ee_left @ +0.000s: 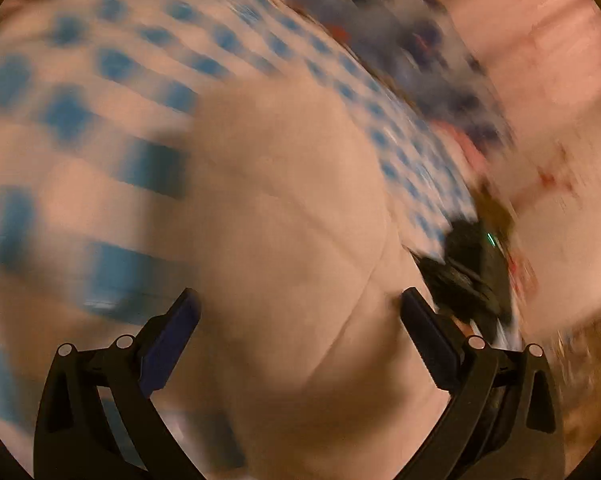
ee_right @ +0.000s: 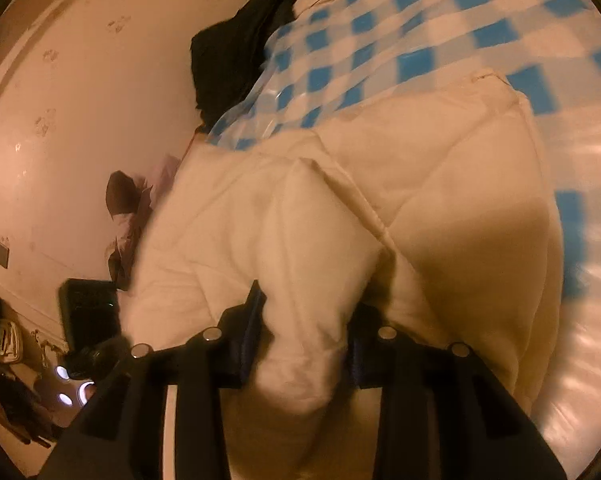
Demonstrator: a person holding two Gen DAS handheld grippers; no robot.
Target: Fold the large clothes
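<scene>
A cream quilted garment [ee_right: 440, 184] lies spread on a blue-and-white checked sheet [ee_right: 420, 36]. My right gripper [ee_right: 306, 312] is closed around a raised, bunched fold of this garment, and the cloth fills the gap between both fingers. In the heavily blurred left wrist view the same cream garment [ee_left: 284, 208] lies under my left gripper [ee_left: 300, 300], which is open wide with nothing between its fingers; whether the tips touch the cloth I cannot tell.
A dark cloth pile [ee_right: 240, 40] lies at the sheet's far edge. A black device with a green light [ee_right: 88, 312] stands by the pale wall [ee_right: 80, 100]; a blurred dark object with a green light [ee_left: 472, 272] sits right of my left gripper.
</scene>
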